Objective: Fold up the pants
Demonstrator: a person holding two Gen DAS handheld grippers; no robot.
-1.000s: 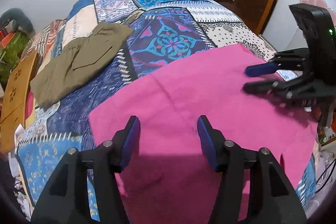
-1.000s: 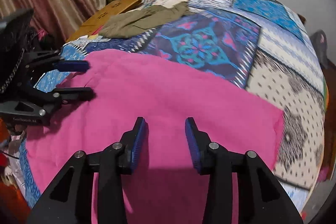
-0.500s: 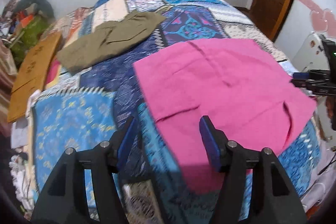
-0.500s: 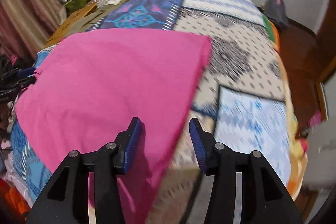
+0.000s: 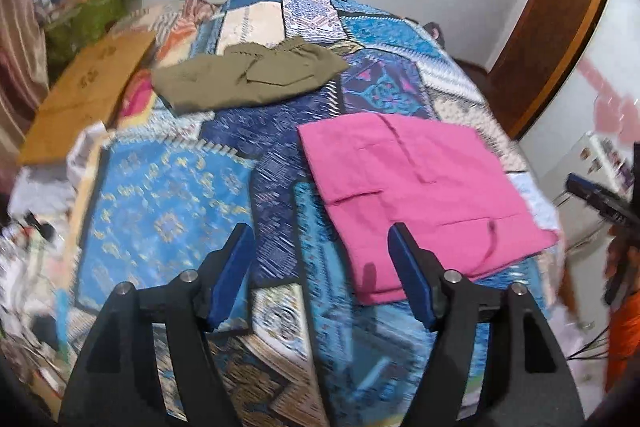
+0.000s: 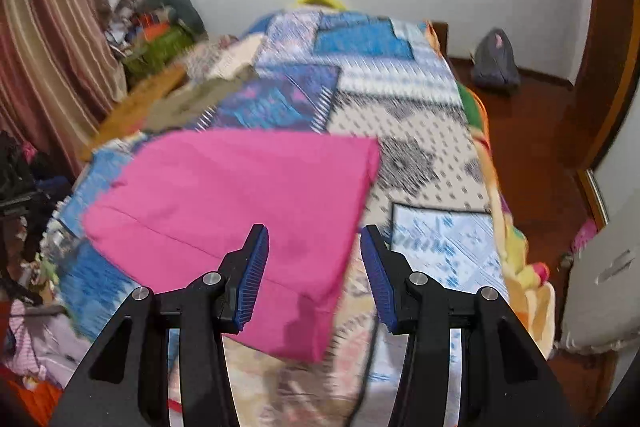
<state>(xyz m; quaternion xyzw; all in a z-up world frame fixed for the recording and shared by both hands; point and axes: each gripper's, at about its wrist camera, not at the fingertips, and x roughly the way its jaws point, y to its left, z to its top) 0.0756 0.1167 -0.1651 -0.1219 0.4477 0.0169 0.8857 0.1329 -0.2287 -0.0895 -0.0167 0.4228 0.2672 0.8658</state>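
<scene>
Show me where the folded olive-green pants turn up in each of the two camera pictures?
Left wrist view: the folded olive-green pants lie upper centre-left on the patchwork bedspread, beyond the folded pink cloth.
Right wrist view: they appear blurred at upper left, beyond the pink cloth's far edge.
Shared landmark: the flat brown cardboard sheet beside the pants, also seen at.
</scene>
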